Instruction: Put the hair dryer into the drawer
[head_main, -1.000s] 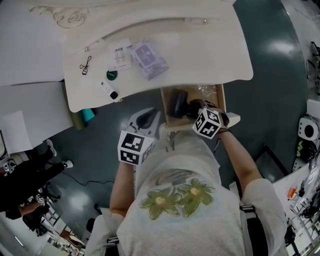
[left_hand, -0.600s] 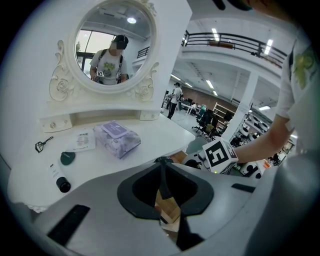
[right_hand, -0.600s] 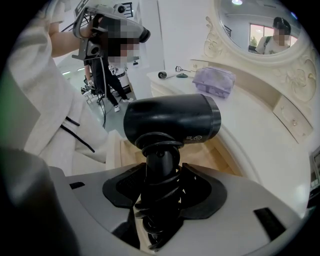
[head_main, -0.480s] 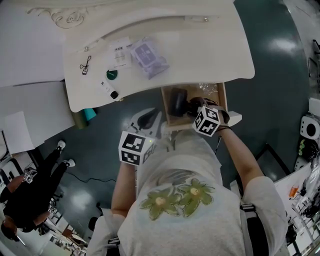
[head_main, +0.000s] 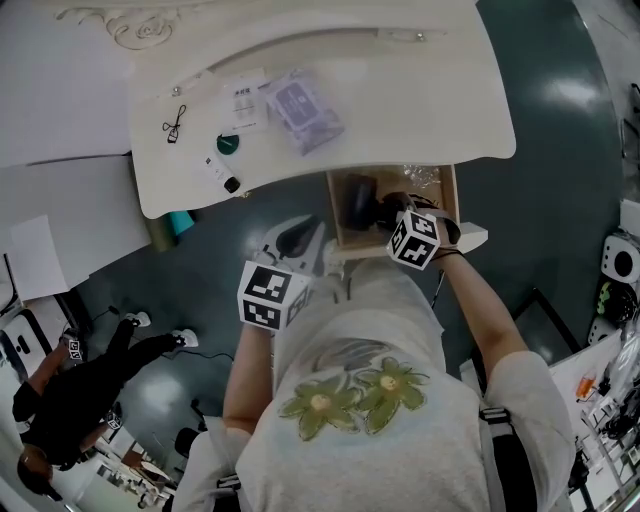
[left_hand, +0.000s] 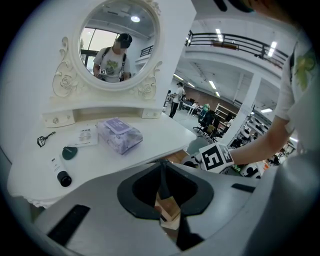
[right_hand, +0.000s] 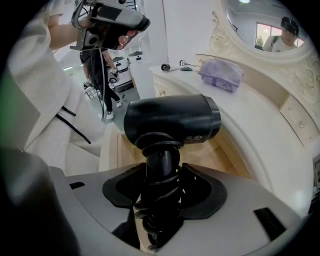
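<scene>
The black hair dryer (right_hand: 172, 120) hangs over the open wooden drawer (right_hand: 227, 157), barrel lying crosswise. My right gripper (right_hand: 161, 167) is shut on its handle, which has the cord wound round it. In the head view the hair dryer (head_main: 358, 200) is inside the outline of the drawer (head_main: 440, 185), under the right end of the white dressing table (head_main: 400, 90), with the right gripper (head_main: 388, 214) just behind it. My left gripper (head_main: 298, 235) is held left of the drawer, below the table's edge. In the left gripper view its jaws (left_hand: 162, 164) are shut with nothing between them.
On the table top lie a purple wipes pack (head_main: 303, 105), a leaflet (head_main: 242, 100), a green disc (head_main: 229, 144), a small bottle (head_main: 217, 175) and a black clip (head_main: 172, 125). An oval mirror (left_hand: 119, 45) stands at the back. A person in black (head_main: 70, 390) is on the floor at left.
Both grippers and the hair dryer have hardly shifted. The person in black at the lower left has walked a little to the right.
</scene>
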